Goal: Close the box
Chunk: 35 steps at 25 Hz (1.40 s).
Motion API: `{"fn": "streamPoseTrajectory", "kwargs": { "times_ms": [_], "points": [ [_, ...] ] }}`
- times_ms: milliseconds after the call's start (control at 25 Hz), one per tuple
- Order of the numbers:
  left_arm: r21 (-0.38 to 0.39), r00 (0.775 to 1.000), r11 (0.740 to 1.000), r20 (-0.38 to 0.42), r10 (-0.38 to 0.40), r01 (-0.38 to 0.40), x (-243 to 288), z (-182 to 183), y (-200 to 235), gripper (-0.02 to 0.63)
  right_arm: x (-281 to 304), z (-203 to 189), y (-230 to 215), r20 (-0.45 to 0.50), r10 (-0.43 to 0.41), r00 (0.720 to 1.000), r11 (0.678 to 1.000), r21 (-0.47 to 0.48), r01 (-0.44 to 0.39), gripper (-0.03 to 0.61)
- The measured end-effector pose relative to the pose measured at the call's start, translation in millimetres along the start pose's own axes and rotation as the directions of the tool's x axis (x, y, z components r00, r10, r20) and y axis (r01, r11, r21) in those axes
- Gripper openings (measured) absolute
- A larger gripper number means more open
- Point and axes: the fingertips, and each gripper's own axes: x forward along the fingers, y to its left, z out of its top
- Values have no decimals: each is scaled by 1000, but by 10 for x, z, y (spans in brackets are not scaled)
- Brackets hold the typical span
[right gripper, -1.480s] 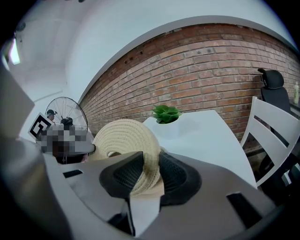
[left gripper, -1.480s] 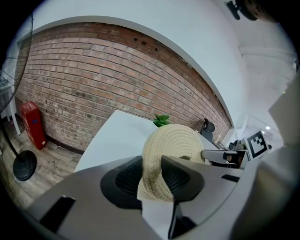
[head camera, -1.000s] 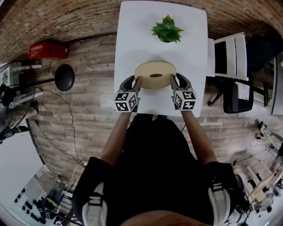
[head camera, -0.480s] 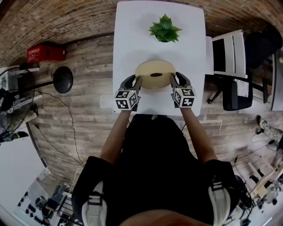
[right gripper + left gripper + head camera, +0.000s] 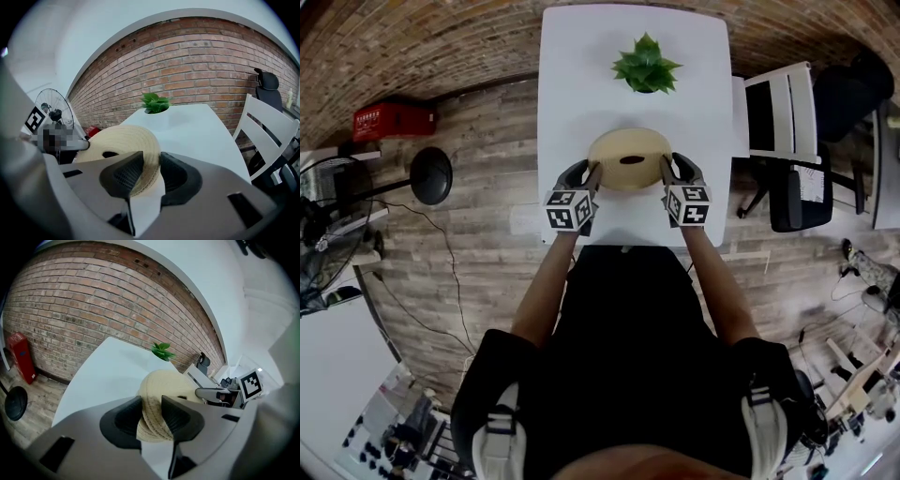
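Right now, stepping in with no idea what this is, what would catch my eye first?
A straw-coloured round woven box is held at the middle of the white table. Its rim is pinched on either side by the jaws of the left gripper and the right gripper, which a person holds. Beyond it a spiky green plant stands at the table's far end, before a red brick wall.

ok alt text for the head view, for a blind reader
Seen from above, a person in black grips a round woven box, left gripper on its left rim and right gripper on its right, at the near end of a white table. A small green plant stands at the far end.
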Motion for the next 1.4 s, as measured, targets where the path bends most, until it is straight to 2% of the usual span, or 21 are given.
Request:
{"fn": "streamPoseTrajectory", "kwargs": {
  "times_ms": [320,600,920,1120,1280,1400],
  "points": [
    [2,1000,1000,-24,-19,19,64,-22,19,140,37,-66,-27,-19,-23,1000,1000,-20,23,103],
    [-10,1000,1000,-18,-11,11,53,-38,28,147,35,-62,-30,-6,-7,1000,999,-33,6,104],
    [48,997,996,-18,75,-74,37,-36,20,156,29,-59,-32,-22,24,999,998,-54,-25,107],
    [-14,997,997,-27,77,-77,17,-66,74,184,48,-37,-25,-21,30,999,998,-47,-31,109],
    [-139,999,990,-31,24,-28,23,-99,108,202,46,-33,-22,-18,30,999,999,-38,-31,109],
    [-184,999,983,-29,-17,11,35,-109,105,198,48,-30,-24,-16,34,999,999,-28,-34,107]
  ]
}}
